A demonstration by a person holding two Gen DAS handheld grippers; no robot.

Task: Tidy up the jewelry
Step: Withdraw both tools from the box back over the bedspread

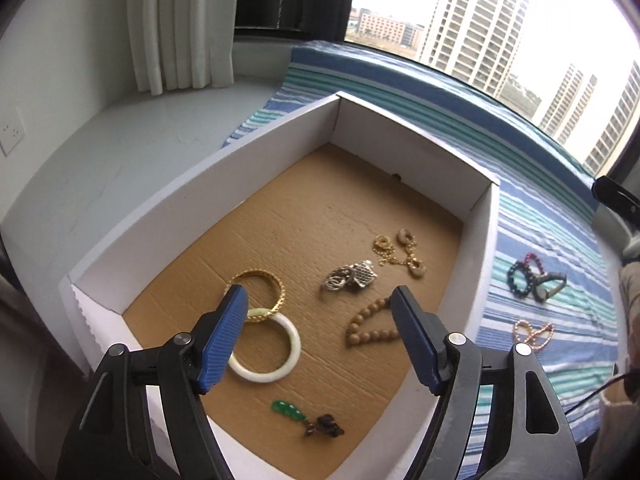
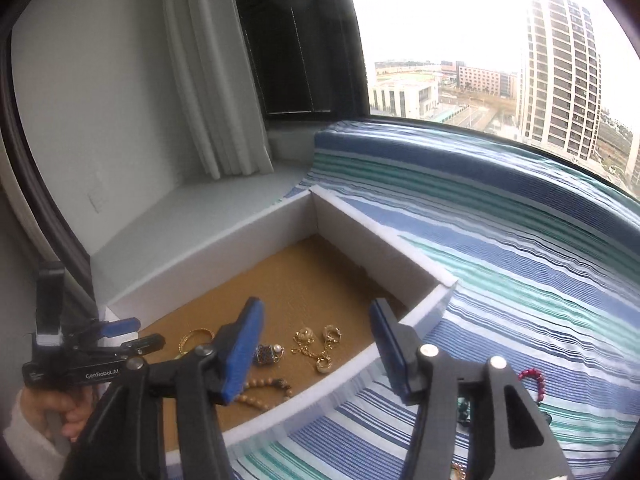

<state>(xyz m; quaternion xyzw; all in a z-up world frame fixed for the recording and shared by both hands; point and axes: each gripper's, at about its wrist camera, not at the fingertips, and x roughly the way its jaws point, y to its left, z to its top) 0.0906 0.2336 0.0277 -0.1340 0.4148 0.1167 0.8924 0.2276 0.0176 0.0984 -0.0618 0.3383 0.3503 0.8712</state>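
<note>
A white box (image 1: pixel 400 140) with a brown cardboard floor holds a gold bangle (image 1: pixel 276 284), a white bangle (image 1: pixel 294 344), a silver piece (image 1: pixel 352 276), a gold chain (image 1: pixel 400 252), wooden beads (image 1: pixel 368 328) and a green pendant (image 1: pixel 288 410). My left gripper (image 1: pixel 318 294) hangs open above them, nothing between its pads. On the striped cloth right of the box lie dark bead bracelets (image 1: pixel 520 276) and a rose-gold strand (image 1: pixel 534 332). My right gripper (image 2: pixel 316 306) stands open and empty over the box's right wall (image 2: pixel 424 312), with red beads (image 2: pixel 534 378) behind its right finger.
The box sits on a blue, green and white striped cloth (image 2: pixel 500 280) on a window seat. A white ledge (image 1: pixel 140 140), a curtain (image 1: pixel 180 28) and a wall socket are to the left; the window runs behind. A person's hand (image 2: pixel 60 408) holds the left gripper.
</note>
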